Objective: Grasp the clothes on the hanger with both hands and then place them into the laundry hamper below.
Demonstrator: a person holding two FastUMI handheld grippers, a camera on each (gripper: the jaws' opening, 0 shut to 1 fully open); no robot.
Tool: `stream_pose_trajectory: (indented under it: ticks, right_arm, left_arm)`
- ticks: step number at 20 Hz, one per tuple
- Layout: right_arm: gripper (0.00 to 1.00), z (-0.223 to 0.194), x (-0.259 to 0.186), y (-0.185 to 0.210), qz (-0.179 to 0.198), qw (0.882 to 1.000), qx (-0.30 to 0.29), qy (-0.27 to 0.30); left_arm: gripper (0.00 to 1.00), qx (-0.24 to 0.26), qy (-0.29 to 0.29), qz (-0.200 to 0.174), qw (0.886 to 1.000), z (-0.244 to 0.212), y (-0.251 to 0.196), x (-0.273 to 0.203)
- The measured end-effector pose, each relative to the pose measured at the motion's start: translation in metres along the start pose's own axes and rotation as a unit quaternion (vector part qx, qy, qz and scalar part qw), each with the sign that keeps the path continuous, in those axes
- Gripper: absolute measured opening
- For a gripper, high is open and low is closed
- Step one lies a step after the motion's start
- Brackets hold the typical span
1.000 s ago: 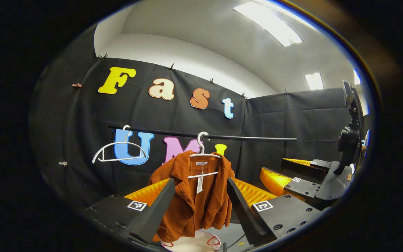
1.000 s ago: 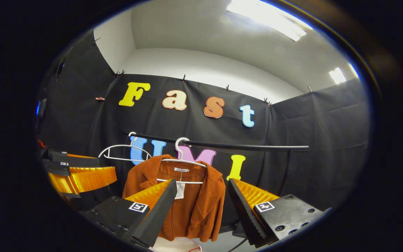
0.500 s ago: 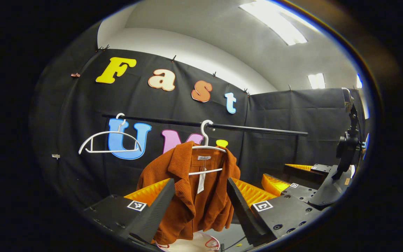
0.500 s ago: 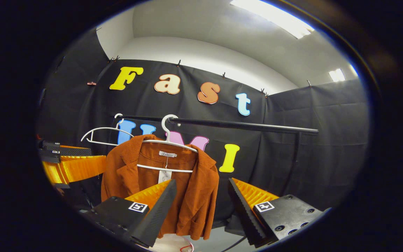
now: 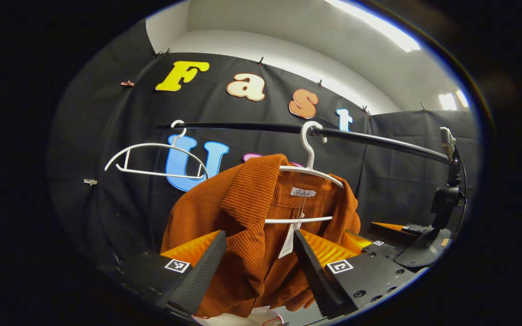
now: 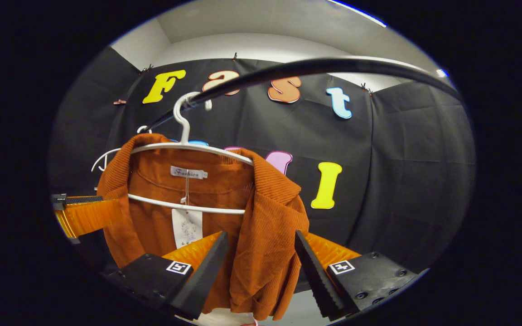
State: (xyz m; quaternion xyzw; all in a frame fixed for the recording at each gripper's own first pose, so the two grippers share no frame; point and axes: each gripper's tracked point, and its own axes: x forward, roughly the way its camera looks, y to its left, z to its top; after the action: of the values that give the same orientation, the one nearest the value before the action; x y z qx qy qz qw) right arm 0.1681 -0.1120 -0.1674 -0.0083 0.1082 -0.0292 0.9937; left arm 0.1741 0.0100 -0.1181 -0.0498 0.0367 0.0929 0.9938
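Under the rail, rust jacket between both wide-spread hand-held grippers, untouched.

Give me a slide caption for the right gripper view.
Open right gripper closing in on the orange jacket hanging from a white hanger.

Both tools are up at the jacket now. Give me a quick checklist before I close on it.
1. Left tool open: ok, fingers spread.
2. Right tool open: ok.
3. Jacket between the left fingers: ok, its front panel fills the gap.
4. Jacket between the right fingers: ok, its other front edge sits in the gap.
5. Jacket on its hanger, hooked on the rail: ok.
6. Hamper under the jacket: cannot tell, just a white sliver shows.
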Motion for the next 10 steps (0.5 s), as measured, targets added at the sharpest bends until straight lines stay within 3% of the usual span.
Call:
stream_pose_trajectory:
  ticks: [6,10]
  right_arm:
    - [0.94,-0.03,0.029,0.007,0.038,0.999,0.023,0.026]
    - [0.94,-0.036,0.041,0.009,0.044,0.998,0.018,0.029]
  left_arm:
    - [0.94,0.004,0.017,0.053,0.998,-0.019,0.009,0.015]
    - [0.94,0.004,0.023,0.074,0.997,-0.026,0.017,0.023]
